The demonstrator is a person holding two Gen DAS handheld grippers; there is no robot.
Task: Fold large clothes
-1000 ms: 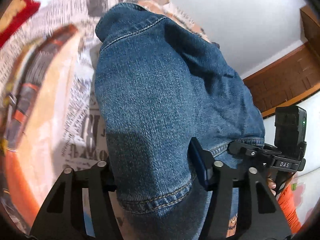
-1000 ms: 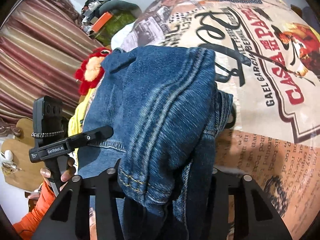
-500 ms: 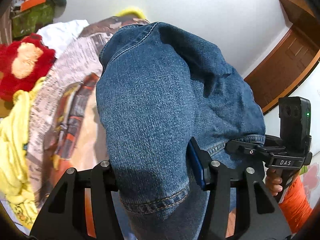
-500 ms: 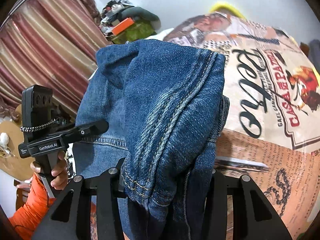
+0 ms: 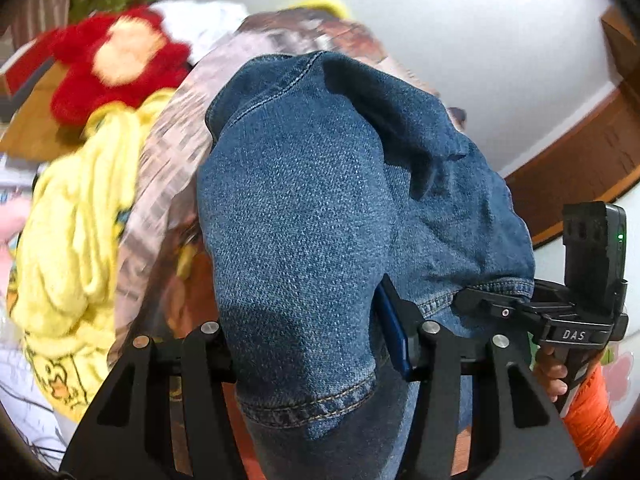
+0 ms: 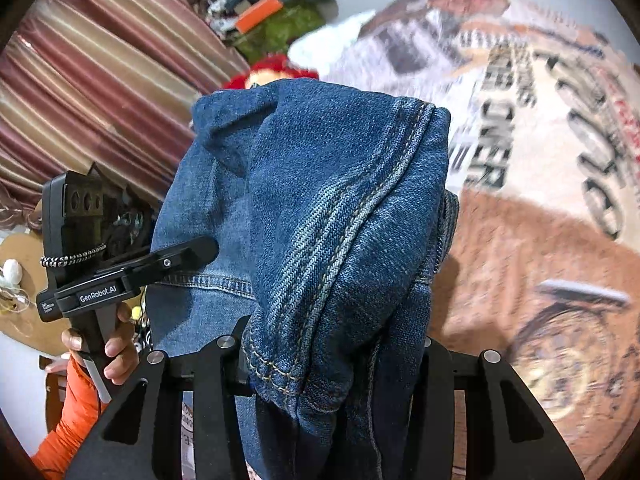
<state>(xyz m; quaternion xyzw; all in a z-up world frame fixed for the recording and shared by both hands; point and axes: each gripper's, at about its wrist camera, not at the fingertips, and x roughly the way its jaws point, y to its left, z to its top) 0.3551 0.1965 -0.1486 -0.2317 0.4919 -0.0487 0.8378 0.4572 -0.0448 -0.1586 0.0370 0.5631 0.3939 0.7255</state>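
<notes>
A pair of blue denim jeans (image 5: 304, 220) fills the middle of both views. My left gripper (image 5: 316, 344) is shut on a hemmed edge of the jeans, and the cloth bulges up over its fingers. My right gripper (image 6: 332, 360) is shut on a seamed fold of the jeans (image 6: 340, 208). Both hold the jeans lifted above the printed bedspread (image 6: 540, 216). The right gripper also shows at the right edge of the left wrist view (image 5: 472, 300), and the left gripper at the left of the right wrist view (image 6: 200, 250). The fingertips are hidden in the denim.
A yellow garment (image 5: 76, 240) and a red plush toy (image 5: 116, 60) lie on the left side of the bed. A striped curtain (image 6: 100, 92) hangs at the left. A pile of clutter (image 6: 276, 12) sits at the bed's far end. A wooden door (image 5: 580, 152) stands at the right.
Both grippers have lifted and tilted with the jeans still gripped. More of the wall, curtain, plush toy and yellow garment has come into view; the bedspread has dropped away.
</notes>
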